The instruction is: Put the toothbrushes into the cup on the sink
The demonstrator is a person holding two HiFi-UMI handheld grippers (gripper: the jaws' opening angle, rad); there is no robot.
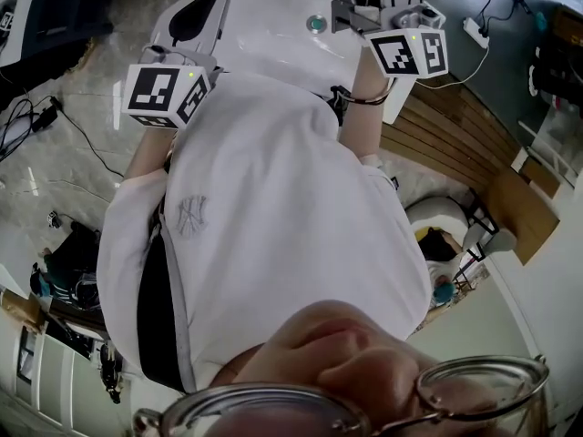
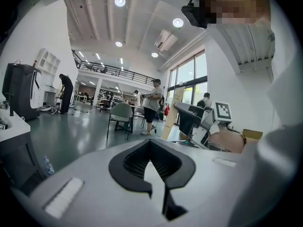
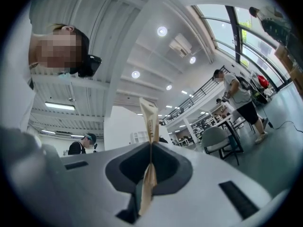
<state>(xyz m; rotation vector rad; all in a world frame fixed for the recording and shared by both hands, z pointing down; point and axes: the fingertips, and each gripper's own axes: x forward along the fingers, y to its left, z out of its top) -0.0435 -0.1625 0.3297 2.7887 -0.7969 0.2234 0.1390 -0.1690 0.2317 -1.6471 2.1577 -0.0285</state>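
No toothbrush, cup or sink shows in any view. My left gripper (image 2: 150,142) points out into a large hall; its black pads meet at the tips with nothing between them. My right gripper (image 3: 150,144) points up toward the ceiling and is shut on a thin tan paper strip (image 3: 150,119), which sticks out above the jaws and hangs below them. In the head view both grippers are held up in front of the person's white shirt (image 1: 264,226), the left marker cube (image 1: 168,94) at upper left and the right marker cube (image 1: 410,51) at upper right.
The hall has a glossy grey floor, a grey chair (image 2: 120,115), desks and several people standing far off. Below me lie cables, a power strip (image 1: 475,31) and wooden planks (image 1: 455,144). A white rounded fixture (image 1: 273,25) sits between the two grippers.
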